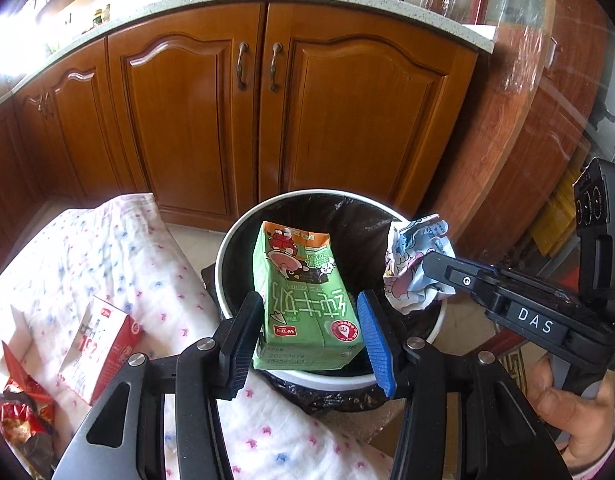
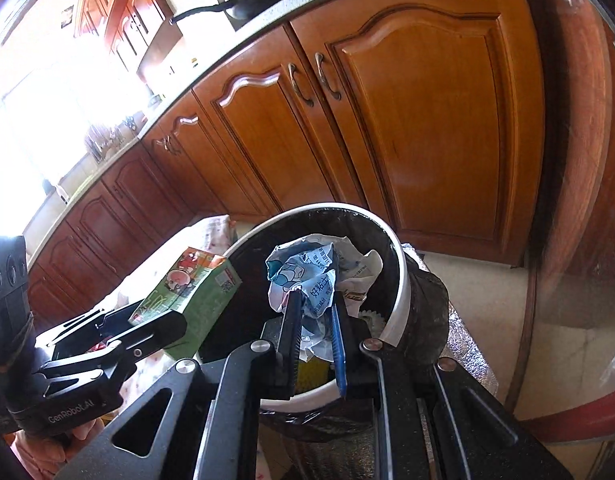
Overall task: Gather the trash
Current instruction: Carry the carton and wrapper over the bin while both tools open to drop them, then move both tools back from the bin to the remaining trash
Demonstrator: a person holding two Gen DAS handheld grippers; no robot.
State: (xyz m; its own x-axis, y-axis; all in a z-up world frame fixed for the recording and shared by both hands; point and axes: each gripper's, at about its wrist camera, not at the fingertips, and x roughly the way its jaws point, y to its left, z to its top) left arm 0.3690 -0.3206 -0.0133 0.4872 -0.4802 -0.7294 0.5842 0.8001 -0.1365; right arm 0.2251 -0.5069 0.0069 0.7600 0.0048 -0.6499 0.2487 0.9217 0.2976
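Tongs on both hands are loaded above the bin. Left tongs are clamped on a green milk carton, one black pad against its left side and one blue pad against its right; the carton tilts away from the camera with its opened top at about 12 o'clock, over the mouth of the white trash bin. Black liner covers the bin's inside and folds over its rim. In the right wrist view the right tongs are nearly closed, pinching a crumpled blue-and-white wrapper above the same bin, with the carton at 9 o'clock of the wrapper. From the left wrist view that wrapper sits at 3 o'clock of the carton, near the bin's right rim. At 8 o'clock of the bin a red-and-white carton lies on a white cloth with small blue and pink prints, and a crumpled red foil wrapper lies further toward 8 o'clock. Wooden cabinet doors stand behind the bin at 12 o'clock. A hand grips the right tool's handle at 4 o'clock.
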